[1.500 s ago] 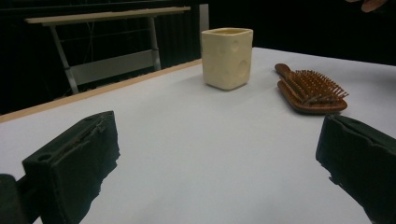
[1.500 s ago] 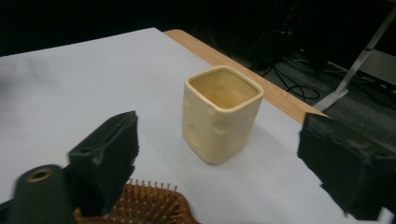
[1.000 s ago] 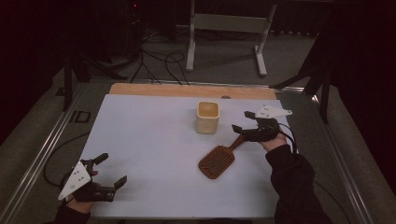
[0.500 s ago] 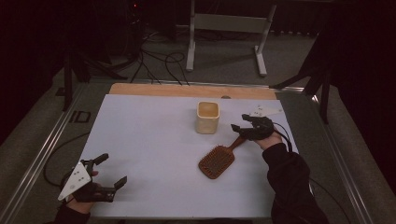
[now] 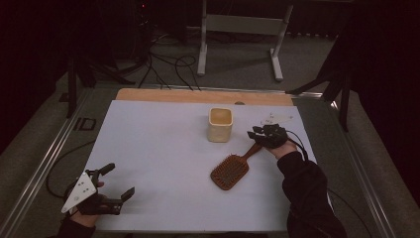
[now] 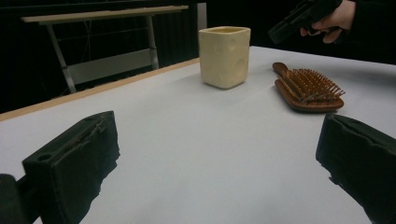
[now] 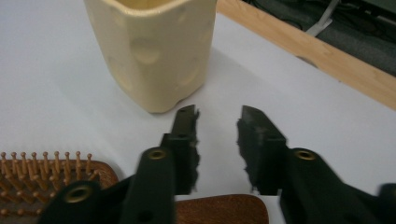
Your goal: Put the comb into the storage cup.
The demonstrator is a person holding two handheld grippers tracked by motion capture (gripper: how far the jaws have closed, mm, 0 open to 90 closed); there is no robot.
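Closing over the handle of the hairbrush [image 5: 229, 171], the right gripper [image 5: 261, 135] hung just above the near end of that handle, a little to the right of the cream cup [image 5: 220, 124]. Its jaws had just been narrowing and stood with a modest gap between them; in the right gripper view [image 7: 217, 140] that gap was empty, and the brown handle [image 7: 219, 209] lay below the pads, not yet pinched. The brush lay flat on the white surface [image 5: 158, 148], bristles up, its head toward the person and its handle pointing up toward the right hand.

To do this grasp well, the jaws probably needed to come lower, so that the pads would straddle the handle from both sides rather than press on its top. The handle looked thin and rounded, so a grip near its middle, square across its length, would likely hold steadier than one at the very tip, where the brush head's weight could swing it. The cup stood just beside the path, so keeping the jaws clear of its wall seemed wise.

The left gripper [image 5: 111, 186] rested at the near left corner, well apart from the brush, its jaws spread wide with nothing between them [image 6: 219, 154].
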